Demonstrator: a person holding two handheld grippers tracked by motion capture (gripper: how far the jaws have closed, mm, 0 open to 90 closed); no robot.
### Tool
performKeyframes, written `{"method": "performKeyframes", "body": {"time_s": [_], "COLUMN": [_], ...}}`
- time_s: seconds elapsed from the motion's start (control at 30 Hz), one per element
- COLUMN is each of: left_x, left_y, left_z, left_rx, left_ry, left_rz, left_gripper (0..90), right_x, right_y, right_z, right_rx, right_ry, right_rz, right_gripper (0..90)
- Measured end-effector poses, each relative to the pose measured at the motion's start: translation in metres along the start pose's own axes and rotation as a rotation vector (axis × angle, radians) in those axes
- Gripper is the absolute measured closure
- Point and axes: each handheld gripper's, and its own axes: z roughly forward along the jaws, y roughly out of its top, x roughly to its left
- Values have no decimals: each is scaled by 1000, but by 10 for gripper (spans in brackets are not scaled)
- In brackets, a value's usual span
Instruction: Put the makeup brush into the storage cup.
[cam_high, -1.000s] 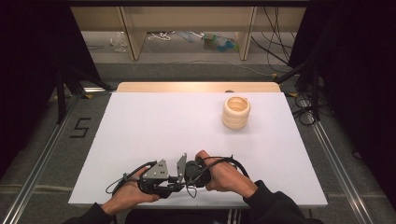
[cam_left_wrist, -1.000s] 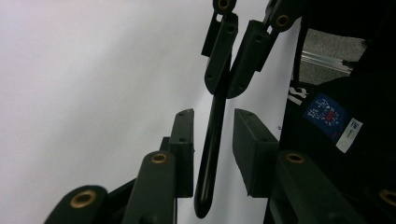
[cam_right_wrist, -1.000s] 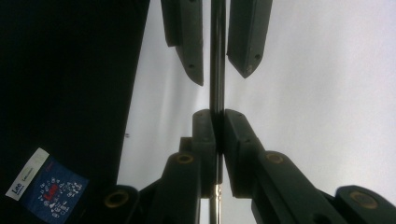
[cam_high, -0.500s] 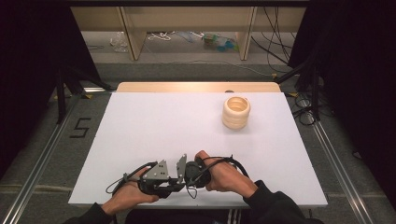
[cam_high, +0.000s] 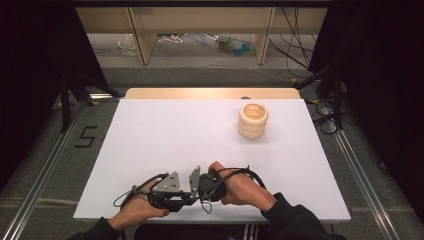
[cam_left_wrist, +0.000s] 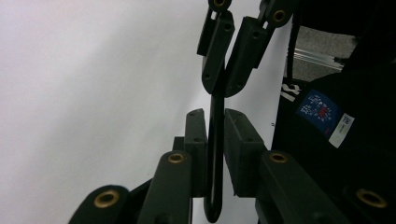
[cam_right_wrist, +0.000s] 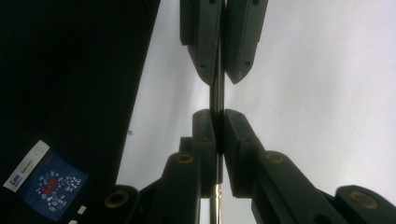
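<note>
Near the table's front edge the person's hands hold both grippers tip to tip. My left gripper (cam_high: 184, 196) (cam_left_wrist: 215, 135) is shut on a thin black band (cam_left_wrist: 215, 105), whose looped end hangs below its jaws. My right gripper (cam_high: 199, 190) (cam_right_wrist: 218, 135) faces it and is shut on the same band (cam_right_wrist: 216, 95). In the left gripper view the right gripper (cam_left_wrist: 229, 74) pinches the band from the top; in the right gripper view the left gripper (cam_right_wrist: 218, 56) does the same. A stack of pale wooden rings (cam_high: 253, 120) stands at the back right, far from both grippers.
The white table top (cam_high: 165, 130) stretches between the grippers and the ring stack. Dark clothing with a blue label (cam_left_wrist: 322, 112) (cam_right_wrist: 46, 179) lies just past the front edge. Cables and shelf legs (cam_high: 260, 35) are on the floor beyond the table.
</note>
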Motion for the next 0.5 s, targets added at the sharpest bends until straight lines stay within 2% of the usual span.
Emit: {"method": "performKeyframes", "body": {"time_s": [0.1,0.3,0.5], "left_x": [0,-1,-1], "left_y": [0,0,1], "left_z": [0,0,-2], "left_rx": [2,-7,-9], "left_ry": [-2,-18,-14], "left_rz": [-1,-6,-1], "left_gripper": [813,831,835], "right_x": [0,0,-1], "right_y": [0,-1,-2], "right_z": [0,0,-2], "right_rx": [-1,-7,-15], "right_ry": [-1,3,1], "right_rz": [-18,-20,-13], "right_gripper": [841,834,824]}}
